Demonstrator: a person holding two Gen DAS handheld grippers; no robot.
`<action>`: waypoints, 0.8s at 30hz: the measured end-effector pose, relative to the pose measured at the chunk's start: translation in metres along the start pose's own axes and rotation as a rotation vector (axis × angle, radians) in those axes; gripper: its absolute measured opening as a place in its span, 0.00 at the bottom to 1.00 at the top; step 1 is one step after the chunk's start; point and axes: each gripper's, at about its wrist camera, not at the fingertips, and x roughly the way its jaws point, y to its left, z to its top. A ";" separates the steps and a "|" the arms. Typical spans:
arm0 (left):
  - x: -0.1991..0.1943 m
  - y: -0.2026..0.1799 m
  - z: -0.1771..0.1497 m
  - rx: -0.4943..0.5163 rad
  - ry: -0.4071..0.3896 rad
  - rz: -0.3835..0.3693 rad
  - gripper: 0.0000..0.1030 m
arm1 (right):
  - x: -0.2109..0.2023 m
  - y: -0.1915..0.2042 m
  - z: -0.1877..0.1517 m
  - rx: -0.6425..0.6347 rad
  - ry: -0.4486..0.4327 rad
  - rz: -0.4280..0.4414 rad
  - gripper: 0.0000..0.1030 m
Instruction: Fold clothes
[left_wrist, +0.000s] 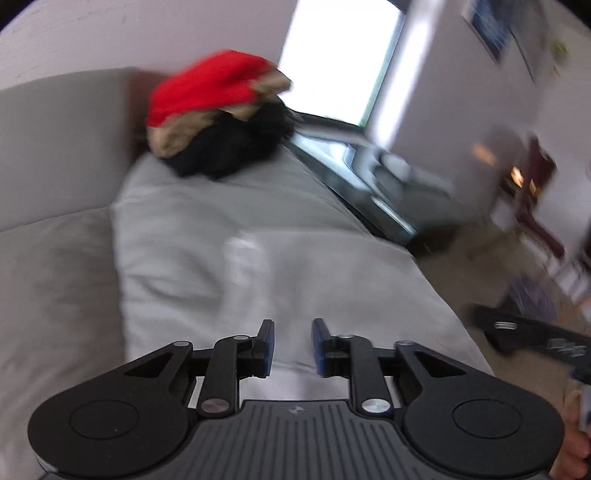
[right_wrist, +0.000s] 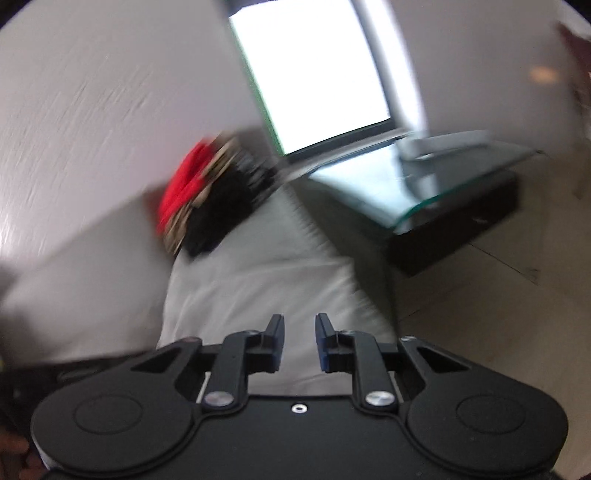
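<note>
- Your left gripper is black, with blue pads on its fingertips and a ribbed dark grey body.
- Your right gripper is black too, with the same blue pads.
- The pile of clothes at the far end is bright red on top, tan with a speckled look in the middle, black beneath.
- The garment spread before you is plain pale grey-white.
- The sofa is light grey.
- The low table has a greenish glass top over a dark base.
- The floor is beige tile.
</note>
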 end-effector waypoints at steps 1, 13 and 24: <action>0.008 -0.006 -0.004 0.002 0.048 0.023 0.26 | 0.007 0.007 -0.003 -0.025 0.041 -0.002 0.18; -0.045 -0.020 -0.045 0.014 0.232 0.191 0.28 | -0.080 0.017 -0.048 -0.085 0.165 -0.166 0.19; -0.135 -0.042 -0.057 0.058 0.268 0.174 0.69 | -0.149 0.058 -0.028 -0.019 0.276 -0.095 0.82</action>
